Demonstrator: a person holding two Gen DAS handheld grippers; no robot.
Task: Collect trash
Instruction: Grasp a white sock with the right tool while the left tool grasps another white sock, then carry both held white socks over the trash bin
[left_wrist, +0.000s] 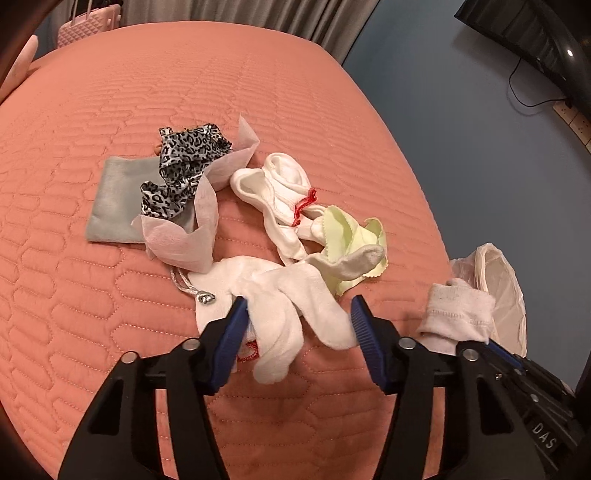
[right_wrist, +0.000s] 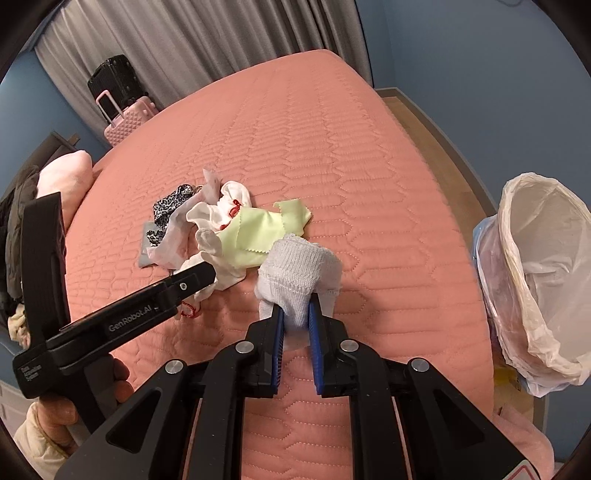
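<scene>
A wide bed under a salmon-pink quilted cover stitched in long hexagon rows (right_wrist: 332, 155) fills the middle of the room. Behind it, at twelve o'clock, grey pleated curtains (right_wrist: 192, 33) hang to the floor. The walls are matte blue (right_wrist: 480, 74). At ten o'clock a black hard-shell suitcase (right_wrist: 112, 79) stands behind a pink ribbed one (right_wrist: 129, 118). A strip of light wooden floor (right_wrist: 436, 147) runs along the bed at two o'clock. In the left wrist view, a dark flat screen (left_wrist: 532, 33) sits at one o'clock, a black cable (left_wrist: 517, 85) drooping beneath it.

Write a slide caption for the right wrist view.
Right gripper clamps a white sock above the pink bed, lined bin at right.
</scene>
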